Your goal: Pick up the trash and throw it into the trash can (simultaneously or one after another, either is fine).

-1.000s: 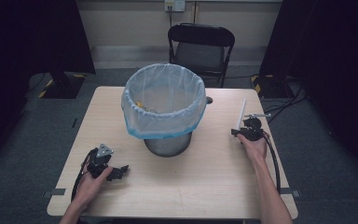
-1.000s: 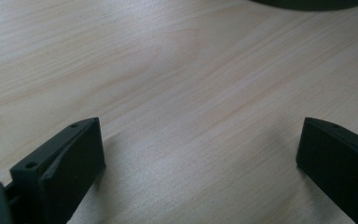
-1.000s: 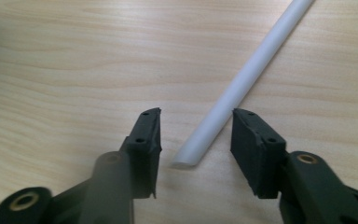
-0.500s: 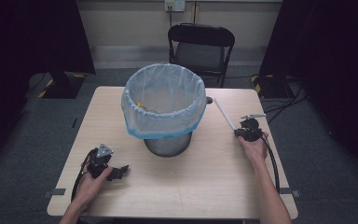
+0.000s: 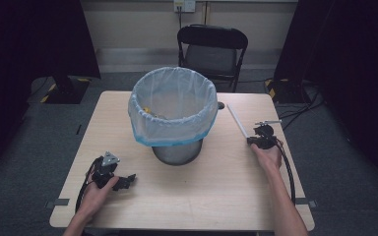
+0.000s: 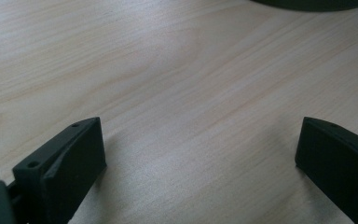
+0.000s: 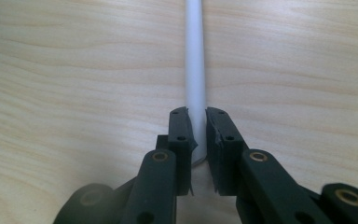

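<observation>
A thin white tube (image 5: 237, 120) lies across the right side of the wooden table (image 5: 202, 196), angled toward the bin. My right gripper (image 5: 254, 141) is shut on its near end. In the right gripper view the tube (image 7: 195, 56) runs straight away from the pinching jaws of the right gripper (image 7: 198, 126), low over the wood. My left gripper (image 5: 128, 179) rests at the table's front left, held by a hand. In the left gripper view, my left gripper (image 6: 200, 144) has its jaws wide open over bare wood with nothing between them.
A metal bin (image 5: 177, 150) lined with a pale blue bag (image 5: 173, 105) stands mid-table, with something yellow (image 5: 146, 110) inside. A black folding chair (image 5: 211, 46) sits behind the table. Cables trail from both grippers toward the front edge.
The tube's far end has swung left toward the bin, and it now lies lower along the table. The right jaws have closed on it. The left hand has not moved.
</observation>
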Demonstrator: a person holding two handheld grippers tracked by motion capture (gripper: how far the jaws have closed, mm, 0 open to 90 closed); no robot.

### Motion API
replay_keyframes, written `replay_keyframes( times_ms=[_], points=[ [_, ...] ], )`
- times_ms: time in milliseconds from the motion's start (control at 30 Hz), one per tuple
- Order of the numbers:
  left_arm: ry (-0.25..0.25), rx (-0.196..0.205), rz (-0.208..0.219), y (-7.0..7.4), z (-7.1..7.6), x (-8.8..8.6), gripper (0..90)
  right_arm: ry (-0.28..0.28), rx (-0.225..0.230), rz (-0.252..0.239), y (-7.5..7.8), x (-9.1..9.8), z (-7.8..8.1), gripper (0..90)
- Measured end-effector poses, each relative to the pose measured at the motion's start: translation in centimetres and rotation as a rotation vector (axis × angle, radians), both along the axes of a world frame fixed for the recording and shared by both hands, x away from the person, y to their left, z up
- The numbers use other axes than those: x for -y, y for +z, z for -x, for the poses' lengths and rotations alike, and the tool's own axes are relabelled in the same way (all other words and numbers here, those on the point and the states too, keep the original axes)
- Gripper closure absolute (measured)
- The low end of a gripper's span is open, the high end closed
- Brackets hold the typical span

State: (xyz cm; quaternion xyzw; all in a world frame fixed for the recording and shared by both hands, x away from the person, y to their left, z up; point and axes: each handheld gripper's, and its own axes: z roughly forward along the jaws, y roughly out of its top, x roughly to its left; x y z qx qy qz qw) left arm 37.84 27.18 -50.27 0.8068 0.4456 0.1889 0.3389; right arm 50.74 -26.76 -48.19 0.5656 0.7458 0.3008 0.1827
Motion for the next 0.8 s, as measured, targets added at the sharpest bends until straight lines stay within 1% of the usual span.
replay_keyframes(
  times_ms=[33, 100, 233, 633, 800],
  points=[
    [-0.002, 0.0, 0.001, 0.0, 0.0, 0.0, 1.1, -0.001, 0.005, -0.015, 0.0, 0.0, 0.1, 81.4],
    [-0.004, 0.001, -0.002, 0.0, 0.1, 0.0, 1.1, -0.001, 0.012, -0.03, 0.2, 0.0, 0.2, 81.4],
    [-0.002, 0.001, -0.001, 0.0, 0.1, 0.0, 1.1, 0.011, 0.017, -0.037, 0.4, -0.1, 0.3, 81.6],
    [-0.003, 0.001, -0.002, 0.0, 0.1, 0.0, 1.1, 0.008, 0.058, -0.105, 1.0, 0.4, 0.9, 81.7],
    [-0.003, 0.001, -0.001, 0.0, 0.1, 0.0, 1.1, 0.016, 0.077, -0.167, 1.5, 0.5, 1.1, 81.7]
  ],
)
